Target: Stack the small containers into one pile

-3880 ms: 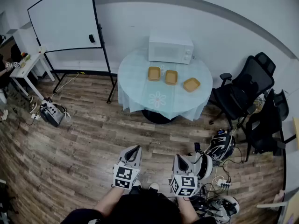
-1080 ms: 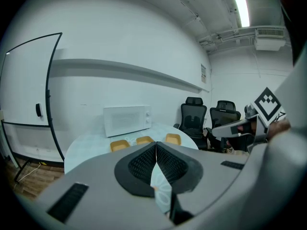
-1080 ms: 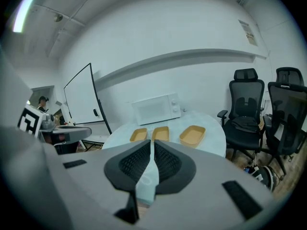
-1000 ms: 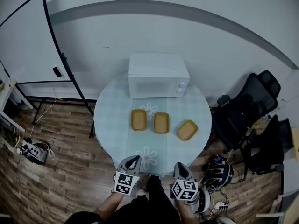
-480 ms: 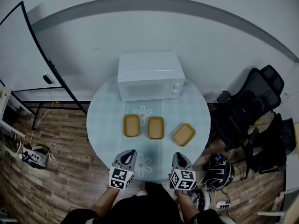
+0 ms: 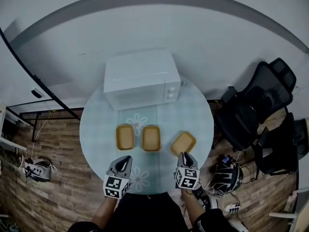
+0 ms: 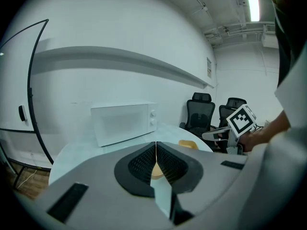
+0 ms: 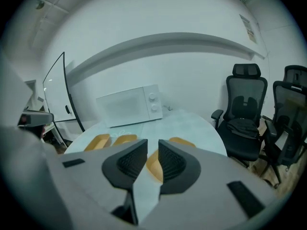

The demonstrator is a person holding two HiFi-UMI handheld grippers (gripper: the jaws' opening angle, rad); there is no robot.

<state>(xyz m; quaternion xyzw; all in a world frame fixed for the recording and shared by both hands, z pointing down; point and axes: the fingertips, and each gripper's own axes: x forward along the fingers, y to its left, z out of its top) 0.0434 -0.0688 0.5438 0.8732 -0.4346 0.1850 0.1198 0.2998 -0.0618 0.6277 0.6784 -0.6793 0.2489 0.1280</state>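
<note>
Three shallow tan containers lie in a row on the round table: left container, middle container, and right container, which is turned at an angle. Over the table's near edge my left gripper points toward the left container. Its jaws are shut and empty. My right gripper sits just short of the right container. Its jaws have just been opening, and a narrow gap shows between them with nothing gripped. The container's tan shows through that gap, farther off on the table.
A white microwave stands at the table's far side, behind the containers. Black office chairs crowd the right. A whiteboard stand's legs are at left. A helmet and cables lie on the wooden floor near my right side.
The table and containers have drawn closer. Both grippers moved forward from in front of the table to over its near edge, the right one ending close to the right container.
</note>
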